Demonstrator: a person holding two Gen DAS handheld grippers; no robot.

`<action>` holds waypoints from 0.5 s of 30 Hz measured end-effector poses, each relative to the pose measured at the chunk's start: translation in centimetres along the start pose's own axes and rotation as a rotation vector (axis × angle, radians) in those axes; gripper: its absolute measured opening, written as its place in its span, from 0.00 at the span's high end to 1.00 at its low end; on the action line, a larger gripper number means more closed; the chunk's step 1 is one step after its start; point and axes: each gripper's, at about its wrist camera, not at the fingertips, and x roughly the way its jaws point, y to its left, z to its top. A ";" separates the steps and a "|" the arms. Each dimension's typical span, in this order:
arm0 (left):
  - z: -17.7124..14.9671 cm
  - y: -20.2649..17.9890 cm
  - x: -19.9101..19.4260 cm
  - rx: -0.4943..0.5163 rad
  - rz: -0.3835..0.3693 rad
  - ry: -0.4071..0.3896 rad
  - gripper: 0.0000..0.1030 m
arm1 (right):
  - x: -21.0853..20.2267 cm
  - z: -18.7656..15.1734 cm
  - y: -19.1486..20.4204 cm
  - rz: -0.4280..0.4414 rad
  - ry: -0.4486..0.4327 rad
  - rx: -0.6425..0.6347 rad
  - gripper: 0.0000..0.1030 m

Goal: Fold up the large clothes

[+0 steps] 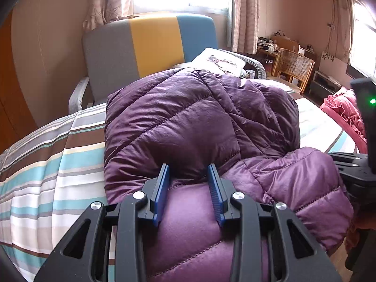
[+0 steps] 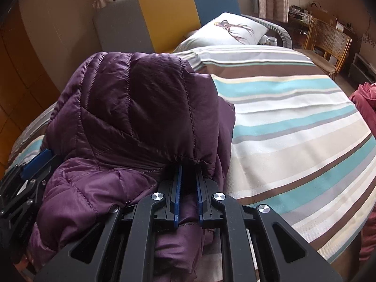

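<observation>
On striped bed (image 2: 293,122), tool-pinched purple jacket (image 2: 141,108)

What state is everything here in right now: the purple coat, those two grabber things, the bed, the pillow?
Purple coat: partly folded, bunched on the bed.
Left gripper: fingers pressing a thick fold of the coat.
Right gripper: fingers nearly together, pinching the coat's hem.
Striped bedsheet: spread flat, lightly wrinkled.
Pillow: lying at the bed's head.
Curtains: drawn apart.

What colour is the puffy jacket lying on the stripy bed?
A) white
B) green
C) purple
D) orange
C: the quilted puffer jacket heaped on the striped bedsheet is shiny purple all over, in both wrist views.
</observation>
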 end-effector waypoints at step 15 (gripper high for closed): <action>-0.7 0.3 1.2 0.009 0.012 0.004 0.68 | -4.4 1.0 -1.5 0.082 -0.122 0.055 0.90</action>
